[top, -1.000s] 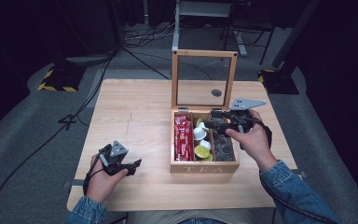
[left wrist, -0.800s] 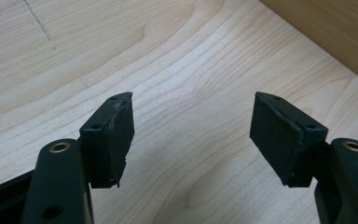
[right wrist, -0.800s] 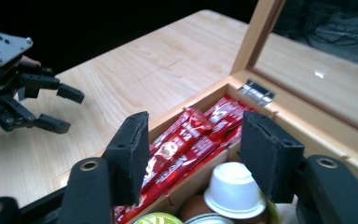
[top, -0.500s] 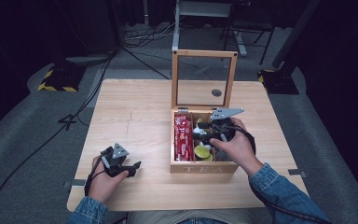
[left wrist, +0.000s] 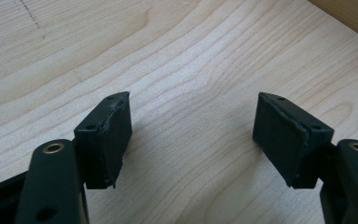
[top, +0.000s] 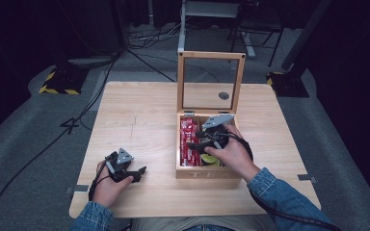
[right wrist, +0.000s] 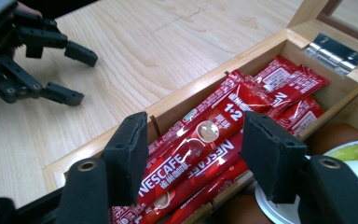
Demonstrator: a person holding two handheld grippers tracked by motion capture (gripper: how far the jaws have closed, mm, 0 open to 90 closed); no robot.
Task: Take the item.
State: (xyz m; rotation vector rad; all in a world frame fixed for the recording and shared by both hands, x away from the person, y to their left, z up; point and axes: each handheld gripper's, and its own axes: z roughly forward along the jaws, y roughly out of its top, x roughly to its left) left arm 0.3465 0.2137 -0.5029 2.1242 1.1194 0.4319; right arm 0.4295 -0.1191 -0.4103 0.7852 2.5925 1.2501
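An open wooden box [top: 207, 174] with its glass lid [top: 211, 82] raised stands right of the table's middle. Red Nescafe sachets [top: 188, 137] fill its left compartment. My right gripper [top: 194, 139] hangs low over them, open. In the right gripper view the jaws [right wrist: 193, 140] straddle the top sachet [right wrist: 200, 149] without pressing on it. My left gripper [top: 139, 173] rests on the table near the front left, open. In the left gripper view its jaws [left wrist: 193, 116] hold nothing over bare wood and have just opened a little further.
Small cups with yellow-green and white lids [right wrist: 354, 154] lie in the box's right compartment, beside the sachets. The wooden table [top: 139, 110] is bare to the left of the box. My left gripper [right wrist: 86, 78] also shows far off in the right gripper view. Dark floor and cables surround the table.
The right hand has moved left and down, from the box's right side to over the red sachets. The left hand has stayed where it was.
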